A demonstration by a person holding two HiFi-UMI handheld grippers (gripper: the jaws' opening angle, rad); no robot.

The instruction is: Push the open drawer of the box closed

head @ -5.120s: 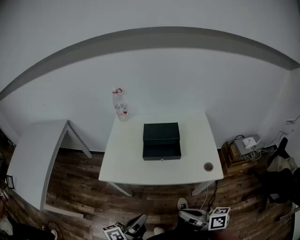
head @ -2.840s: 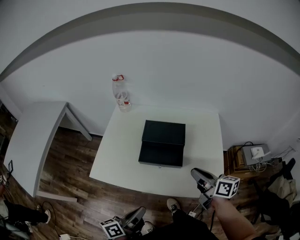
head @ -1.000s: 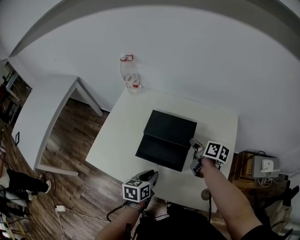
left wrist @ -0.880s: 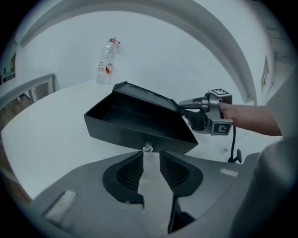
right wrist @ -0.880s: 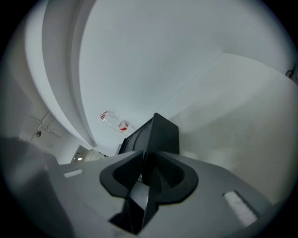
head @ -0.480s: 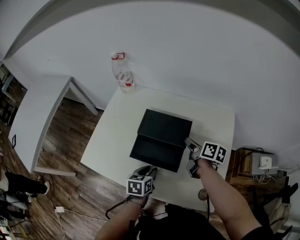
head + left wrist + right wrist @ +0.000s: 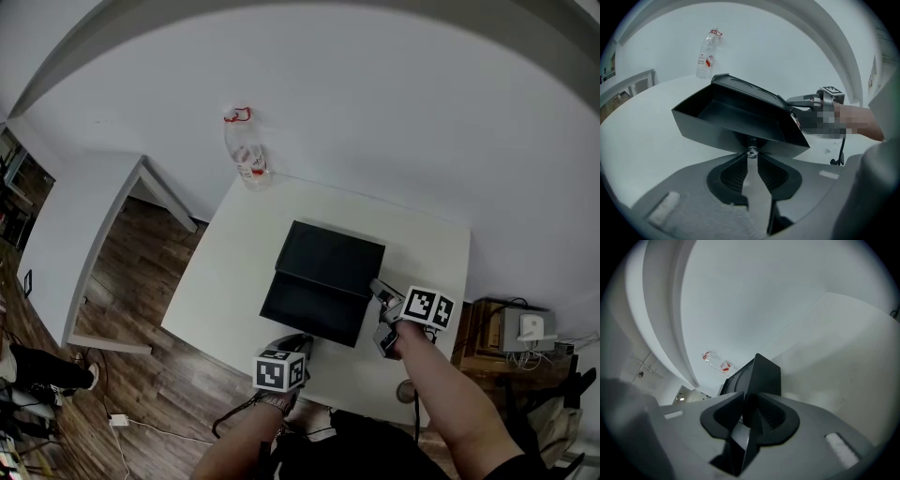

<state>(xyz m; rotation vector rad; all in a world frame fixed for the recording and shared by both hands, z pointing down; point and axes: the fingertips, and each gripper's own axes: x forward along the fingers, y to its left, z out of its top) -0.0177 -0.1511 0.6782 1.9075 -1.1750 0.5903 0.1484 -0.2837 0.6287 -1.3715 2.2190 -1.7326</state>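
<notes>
Quantities: one box [image 7: 334,253] with one open drawer [image 7: 312,309] and one knob [image 7: 752,152]; one bottle [image 7: 247,150]; two tables, main table [image 7: 230,272] and side table [image 7: 80,230]; two grippers, left gripper [image 7: 752,159] and right gripper [image 7: 749,405].

– What is sitting at the centre of the head view?

– A flat, black, rectangular box [image 7: 332,249], lying level, with its edges running slightly askew to the frame.

– And its drawer?

– The shallow black drawer [image 7: 312,309] is standing pulled well out toward the lower left, its top open and its dark floor showing.

– Closer up?

– In the left gripper view it is filling the middle, and a small silvery knob [image 7: 752,152] is sticking out from the centre of its front wall.
</notes>
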